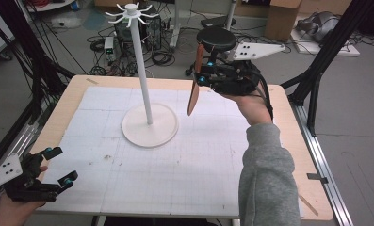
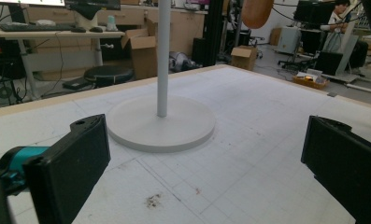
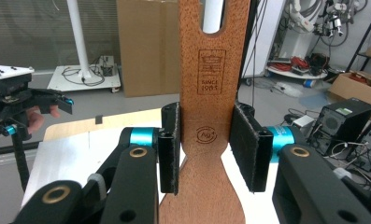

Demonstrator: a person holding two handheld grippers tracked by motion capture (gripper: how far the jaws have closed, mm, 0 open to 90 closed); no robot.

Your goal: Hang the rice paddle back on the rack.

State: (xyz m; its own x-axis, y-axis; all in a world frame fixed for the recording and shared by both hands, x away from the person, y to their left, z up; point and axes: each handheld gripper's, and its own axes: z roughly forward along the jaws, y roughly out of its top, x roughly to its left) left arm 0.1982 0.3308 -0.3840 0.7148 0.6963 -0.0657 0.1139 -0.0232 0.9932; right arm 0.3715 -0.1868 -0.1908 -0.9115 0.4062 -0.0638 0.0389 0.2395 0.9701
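Well above mat [image 1: 184, 160]: spatula [image 1: 194, 89], clear.

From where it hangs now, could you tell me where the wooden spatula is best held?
Hold the wooden spatula on its flat handle just above the narrow waist, pads on both thin edges, coming in level from the side. The right claw grips it so; the slotted end stays free, facing the white stand.

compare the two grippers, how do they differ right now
The right gripper is shut on a brown wooden utensil; the left gripper holds nothing, its jaws wide open. The right gripper is raised above the far side of the table, right of the white stand; the left gripper sits low at the near left corner. Both are black with teal joints, each in a hand.
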